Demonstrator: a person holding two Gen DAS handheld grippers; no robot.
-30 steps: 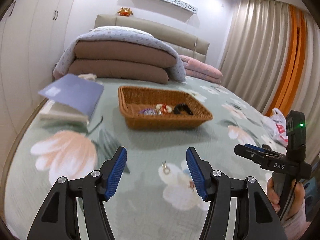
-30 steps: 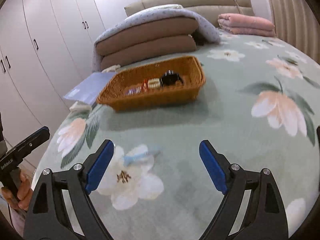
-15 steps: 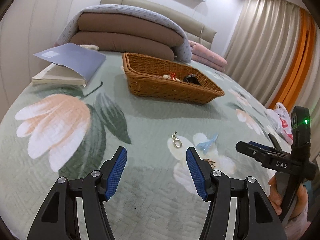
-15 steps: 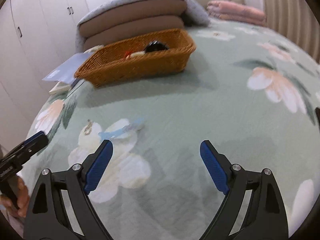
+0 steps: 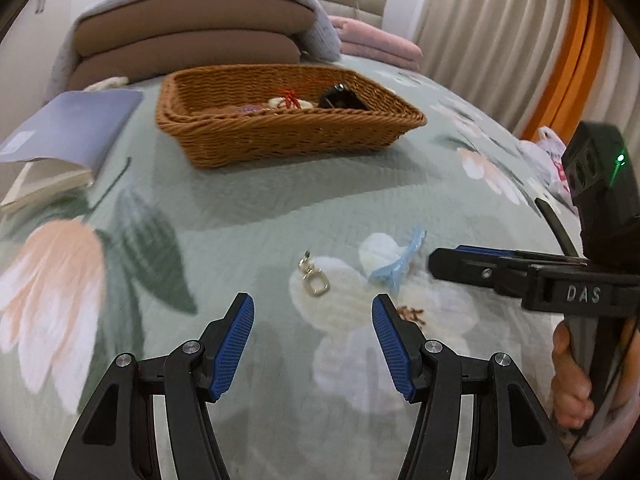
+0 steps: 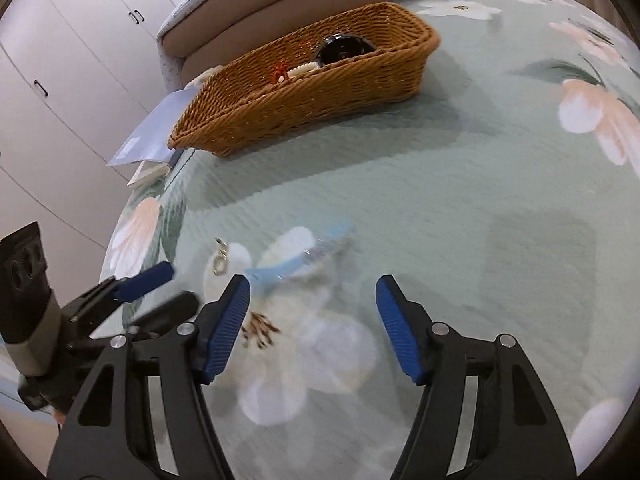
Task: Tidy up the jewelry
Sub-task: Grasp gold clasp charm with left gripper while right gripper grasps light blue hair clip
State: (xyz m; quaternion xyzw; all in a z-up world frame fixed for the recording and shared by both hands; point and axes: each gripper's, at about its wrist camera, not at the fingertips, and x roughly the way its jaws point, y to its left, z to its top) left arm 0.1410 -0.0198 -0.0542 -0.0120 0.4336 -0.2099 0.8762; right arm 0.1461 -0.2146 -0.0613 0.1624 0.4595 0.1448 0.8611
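Observation:
A gold earring (image 5: 314, 278) (image 6: 221, 258) and a light blue hair claw (image 5: 396, 266) (image 6: 294, 258) lie on the floral bedspread. My left gripper (image 5: 313, 326) is open just short of the earring, nothing between its blue pads. My right gripper (image 6: 312, 306) hovers near the claw; its jaws are closing with only bedspread between them. In the left wrist view the right gripper (image 5: 472, 260) comes in from the right beside the claw. A wicker basket (image 5: 280, 136) (image 6: 316, 96) farther back holds a black watch (image 6: 346, 49), a red-and-white piece (image 5: 289, 100) and a purple piece.
A blue booklet on a book (image 5: 64, 136) lies left of the basket. Folded brown quilts under a grey blanket (image 5: 192, 36) are stacked behind it. A plastic bag (image 5: 550, 160) sits at the bed's right edge, near the curtains. White wardrobe doors (image 6: 72, 60) stand left.
Both grippers have dropped and tilted down toward the bedspread, so the earring and claw look nearer. The right gripper's jaws have narrowed. The left gripper's opening is unchanged.

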